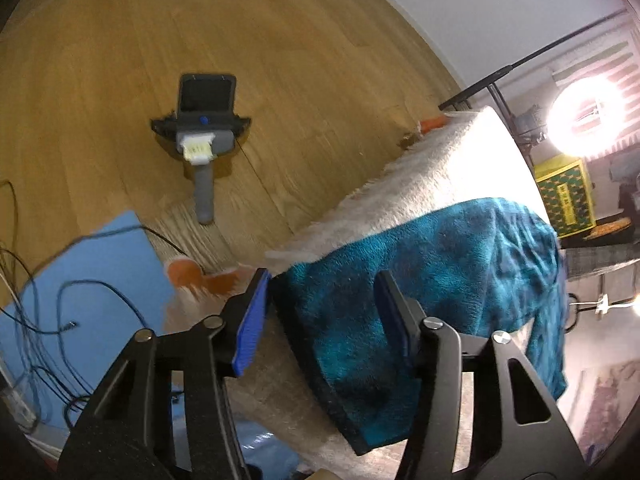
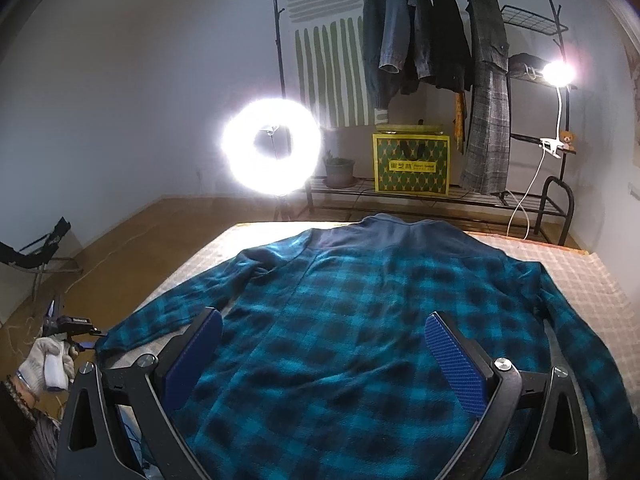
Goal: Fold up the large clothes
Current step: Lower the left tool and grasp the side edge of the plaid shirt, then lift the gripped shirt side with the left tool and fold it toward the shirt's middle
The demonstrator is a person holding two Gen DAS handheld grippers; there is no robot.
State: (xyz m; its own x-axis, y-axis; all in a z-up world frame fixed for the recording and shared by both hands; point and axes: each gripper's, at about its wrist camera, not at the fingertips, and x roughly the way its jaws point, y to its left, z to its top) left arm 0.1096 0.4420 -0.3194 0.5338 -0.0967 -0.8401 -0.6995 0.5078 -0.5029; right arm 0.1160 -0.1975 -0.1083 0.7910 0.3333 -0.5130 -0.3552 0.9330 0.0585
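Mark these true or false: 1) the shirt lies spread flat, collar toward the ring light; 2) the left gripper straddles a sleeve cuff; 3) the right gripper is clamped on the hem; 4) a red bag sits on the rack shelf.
1) True: the teal plaid shirt lies spread on the cream blanket, collar toward the ring light.
2) True: the left gripper straddles the sleeve cuff.
3) False: the right gripper is open above the shirt.
4) False: the bag is yellow and green.
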